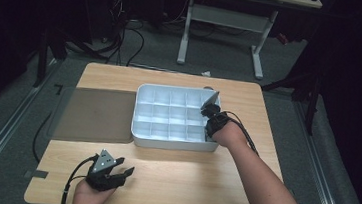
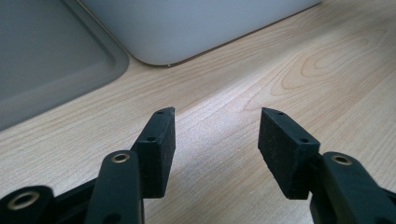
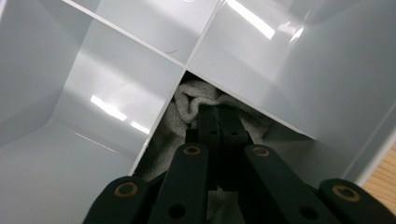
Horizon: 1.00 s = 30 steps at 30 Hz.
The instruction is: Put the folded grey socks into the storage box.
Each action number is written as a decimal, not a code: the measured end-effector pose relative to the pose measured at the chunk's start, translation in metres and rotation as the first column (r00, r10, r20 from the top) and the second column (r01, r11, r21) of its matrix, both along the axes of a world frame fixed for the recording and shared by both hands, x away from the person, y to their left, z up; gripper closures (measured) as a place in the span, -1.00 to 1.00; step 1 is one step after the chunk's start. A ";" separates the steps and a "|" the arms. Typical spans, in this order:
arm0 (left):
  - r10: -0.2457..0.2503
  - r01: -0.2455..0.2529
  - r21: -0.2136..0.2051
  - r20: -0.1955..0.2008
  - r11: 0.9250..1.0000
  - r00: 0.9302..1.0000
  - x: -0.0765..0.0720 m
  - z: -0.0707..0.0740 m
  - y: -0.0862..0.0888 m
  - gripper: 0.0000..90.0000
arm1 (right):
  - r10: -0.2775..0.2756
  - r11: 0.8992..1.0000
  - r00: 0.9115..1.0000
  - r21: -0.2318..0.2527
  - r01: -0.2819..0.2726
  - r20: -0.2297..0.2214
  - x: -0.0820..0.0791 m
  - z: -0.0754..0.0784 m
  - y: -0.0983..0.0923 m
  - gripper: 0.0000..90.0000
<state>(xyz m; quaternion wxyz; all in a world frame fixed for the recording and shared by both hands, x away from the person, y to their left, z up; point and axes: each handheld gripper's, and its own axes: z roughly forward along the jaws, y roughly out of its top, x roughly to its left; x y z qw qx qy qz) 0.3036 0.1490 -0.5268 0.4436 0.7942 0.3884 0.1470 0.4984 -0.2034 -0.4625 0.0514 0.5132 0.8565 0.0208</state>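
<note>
I see no legible writing or brand marks. On the wooden surface (image 1: 171, 181) sits the white compartment tray (image 1: 141, 128). My right tongs (image 3: 218, 122) sit pressed together in its near right compartment, against a grey, soft, folded cloth (image 3: 189, 100). My left tongs (image 2: 217, 140) rest apart, empty, over bare wood.

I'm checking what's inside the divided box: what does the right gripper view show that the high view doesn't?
Right gripper view: a grey cloth bunched in one compartment, with the right tongs shut and pushed into it. High view: the wooden table, the grey mat and the open left tongs. Both: the white divided box.
</note>
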 end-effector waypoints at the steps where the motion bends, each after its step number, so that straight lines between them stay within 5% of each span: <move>1: 0.000 0.000 0.001 0.000 1.000 1.000 0.000 0.000 0.000 0.04 | -0.003 1.000 1.000 0.005 0.003 0.002 0.000 0.001 0.000 1.00; 17: -0.006 0.006 0.016 0.010 1.000 1.000 0.000 0.000 -0.001 0.04 | -0.040 0.992 0.993 0.126 0.026 0.107 -0.018 0.049 -0.024 0.79; 30: -0.016 0.016 0.022 0.009 1.000 1.000 -0.001 0.000 -0.004 -0.05 | -0.038 0.976 0.988 0.217 0.004 0.152 -0.045 0.054 -0.043 0.62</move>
